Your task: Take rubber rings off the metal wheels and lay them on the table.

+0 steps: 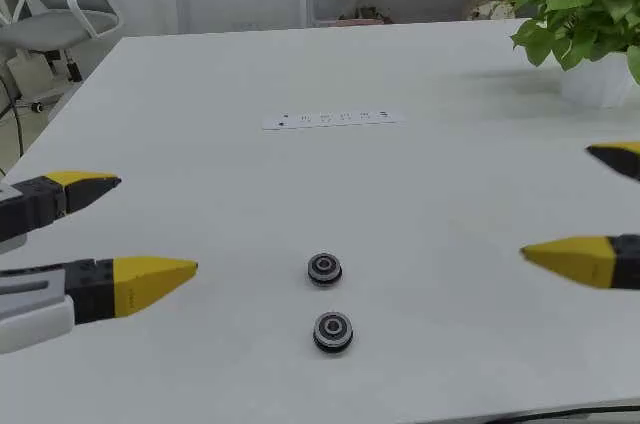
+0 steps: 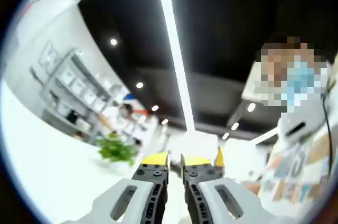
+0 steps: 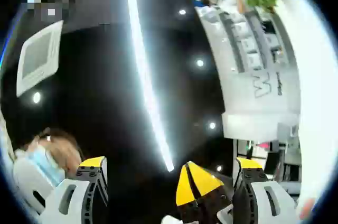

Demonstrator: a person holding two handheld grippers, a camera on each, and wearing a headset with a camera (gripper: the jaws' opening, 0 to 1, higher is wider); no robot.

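Head view: two metal wheels (image 1: pixel 324 269) sit close together near the worktop's (image 1: pixel 200 94) front edge, midway along it. Dark rubber rings (image 1: pixel 334 347) seem to be on both, so the task looks barely begun. The right tongs (image 1: pixel 555 201) stand wide apart by the right edge. The left tongs (image 1: pixel 157 224) look apart here but nearly together in the left gripper view, so their state cannot be told. The next move likely calls for one pair pinning a wheel while the other peels its ring. A white strip (image 1: pixel 333 120) and a potted plant (image 1: pixel 590 24) sit well beyond, blocking nothing.
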